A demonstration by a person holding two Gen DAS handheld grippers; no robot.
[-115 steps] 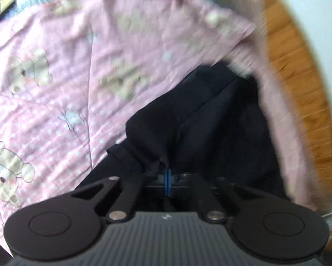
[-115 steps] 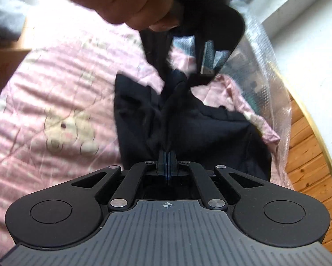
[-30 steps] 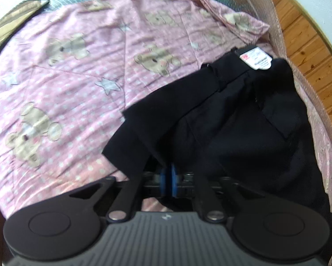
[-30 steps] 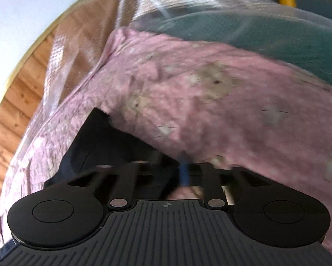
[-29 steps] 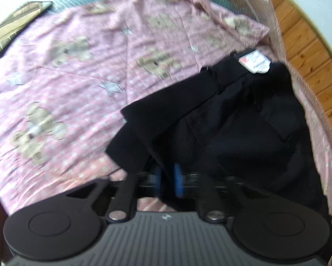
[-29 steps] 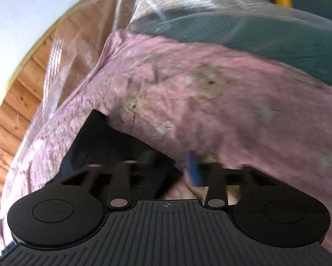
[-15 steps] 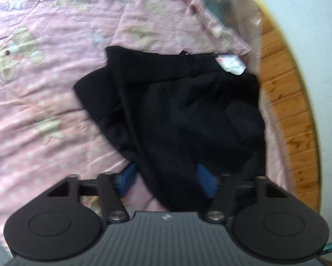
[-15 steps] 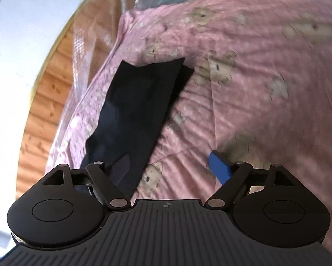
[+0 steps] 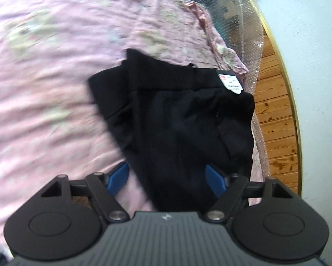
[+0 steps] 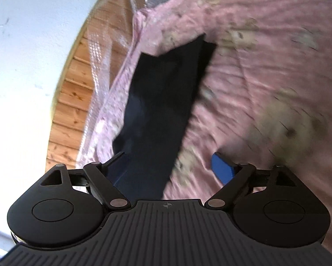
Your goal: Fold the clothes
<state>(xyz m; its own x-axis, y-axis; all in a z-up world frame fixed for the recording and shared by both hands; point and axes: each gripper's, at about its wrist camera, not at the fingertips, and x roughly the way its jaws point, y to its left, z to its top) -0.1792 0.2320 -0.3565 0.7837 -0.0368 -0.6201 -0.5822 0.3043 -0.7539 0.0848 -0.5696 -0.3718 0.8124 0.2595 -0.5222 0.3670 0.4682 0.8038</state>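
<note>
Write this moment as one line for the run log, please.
task: fold clothes | left gripper: opening, pads clear of black fabric garment | right gripper: opening, nothing gripped | garment: lying on pink bear-print quilt

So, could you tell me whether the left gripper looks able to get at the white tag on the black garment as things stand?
Probably yes. The left gripper, jaws opening, pads not pressing, sits at the near edge of the black garment. The white tag lies exposed at the far corner, nothing covering it.

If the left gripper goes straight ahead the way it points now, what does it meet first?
Most likely the black folded garment, which already lies between the opening jaws of the left gripper; depth is unclear.
</note>
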